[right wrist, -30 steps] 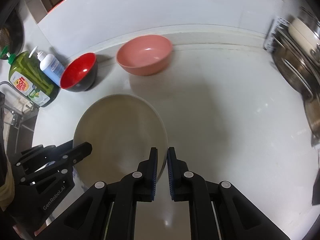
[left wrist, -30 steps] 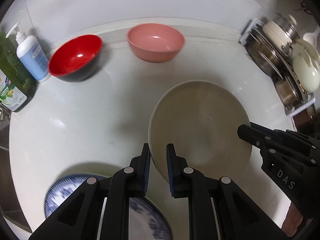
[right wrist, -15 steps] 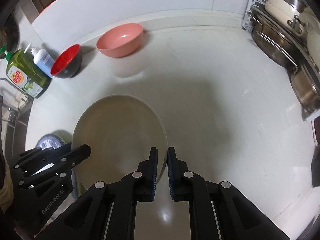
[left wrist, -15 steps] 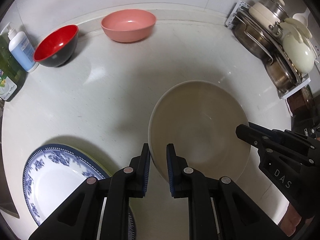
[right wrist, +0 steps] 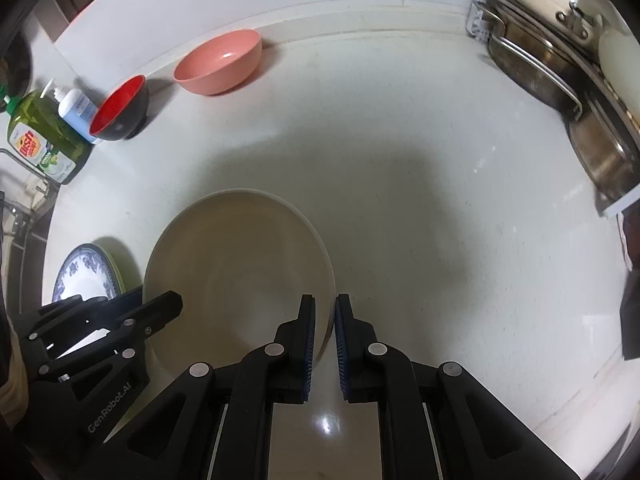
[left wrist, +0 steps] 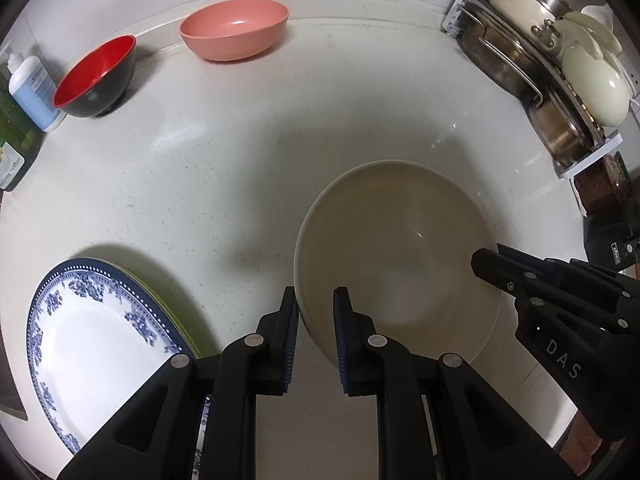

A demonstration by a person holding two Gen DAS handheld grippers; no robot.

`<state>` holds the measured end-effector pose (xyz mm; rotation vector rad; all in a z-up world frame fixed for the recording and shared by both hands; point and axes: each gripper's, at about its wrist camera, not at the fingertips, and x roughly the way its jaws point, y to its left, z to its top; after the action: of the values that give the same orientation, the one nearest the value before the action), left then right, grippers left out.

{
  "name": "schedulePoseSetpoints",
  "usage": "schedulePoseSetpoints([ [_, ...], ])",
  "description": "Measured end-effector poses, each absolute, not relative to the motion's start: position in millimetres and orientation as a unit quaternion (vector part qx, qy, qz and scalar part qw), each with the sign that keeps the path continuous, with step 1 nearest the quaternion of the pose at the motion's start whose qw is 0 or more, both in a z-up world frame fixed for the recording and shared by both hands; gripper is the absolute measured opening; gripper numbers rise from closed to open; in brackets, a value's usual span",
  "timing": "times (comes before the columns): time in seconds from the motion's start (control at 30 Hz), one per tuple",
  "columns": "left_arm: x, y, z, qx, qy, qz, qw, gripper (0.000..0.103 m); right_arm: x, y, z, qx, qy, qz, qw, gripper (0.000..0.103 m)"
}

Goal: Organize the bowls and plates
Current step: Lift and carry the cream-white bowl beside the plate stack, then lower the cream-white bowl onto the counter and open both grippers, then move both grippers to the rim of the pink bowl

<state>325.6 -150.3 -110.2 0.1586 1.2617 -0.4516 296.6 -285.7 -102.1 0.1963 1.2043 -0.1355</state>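
Note:
A large beige bowl [left wrist: 396, 256] is held above the white counter by both grippers. My left gripper [left wrist: 316, 312] is shut on its left rim. My right gripper [right wrist: 325, 320] is shut on its right rim, and the bowl [right wrist: 240, 272] fills the lower left of the right wrist view. A blue-patterned plate [left wrist: 96, 352] lies on a green plate at the lower left. A pink bowl [left wrist: 236, 28] and a red-and-black bowl [left wrist: 96, 76] stand at the back by the wall.
A soap pump bottle [left wrist: 30, 92] and a green dish-soap bottle [right wrist: 44, 140] stand at the far left. A rack with steel pots and lids [left wrist: 560, 72] lines the right side. The counter's front edge [right wrist: 580, 412] runs at the lower right.
Both grippers have carried the beige bowl back and higher from the wall. The pink and red bowls look farther away, and the blue plate has come into view at the lower left.

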Motion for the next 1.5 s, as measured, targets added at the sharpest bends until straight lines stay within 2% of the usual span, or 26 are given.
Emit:
schedulePoseSetpoints([
  [0.67, 328.7, -150.7, -113.6, 0.067, 0.593, -0.213, 0.774, 0.022, 292.8, -290.6, -110.8, 0.099, 0.577, -0.060, 0.808, 0.013],
  [0.77, 328.9, -149.8, -111.6, 0.068, 0.588, -0.217, 0.776, 0.031, 293.0, -290.0, -110.7, 0.097, 0.577, -0.058, 0.809, 0.013],
  [0.8, 329.0, -149.4, -109.9, 0.069, 0.584, -0.218, 0.779, 0.038, 293.0, -290.0, -110.7, 0.097, 0.578, -0.057, 0.809, 0.013],
  [0.93, 329.7, -144.3, -101.4, 0.074, 0.567, -0.213, 0.792, 0.044, 291.9, -288.5, -106.4, 0.097, 0.572, -0.054, 0.813, 0.028],
  [1.13, 336.4, -134.1, -84.6, 0.077, 0.539, -0.207, 0.813, 0.059, 289.7, -285.4, -93.4, 0.089, 0.558, -0.059, 0.823, 0.031],
  [1.27, 343.5, -124.4, -69.1, 0.081, 0.515, -0.200, 0.829, 0.065, 291.1, -281.3, -81.6, 0.082, 0.544, -0.062, 0.833, 0.044],
  [1.5, 357.4, -109.9, -45.7, 0.094, 0.478, -0.186, 0.853, 0.075, 304.7, -273.4, -61.4, 0.079, 0.521, -0.066, 0.847, 0.044],
])
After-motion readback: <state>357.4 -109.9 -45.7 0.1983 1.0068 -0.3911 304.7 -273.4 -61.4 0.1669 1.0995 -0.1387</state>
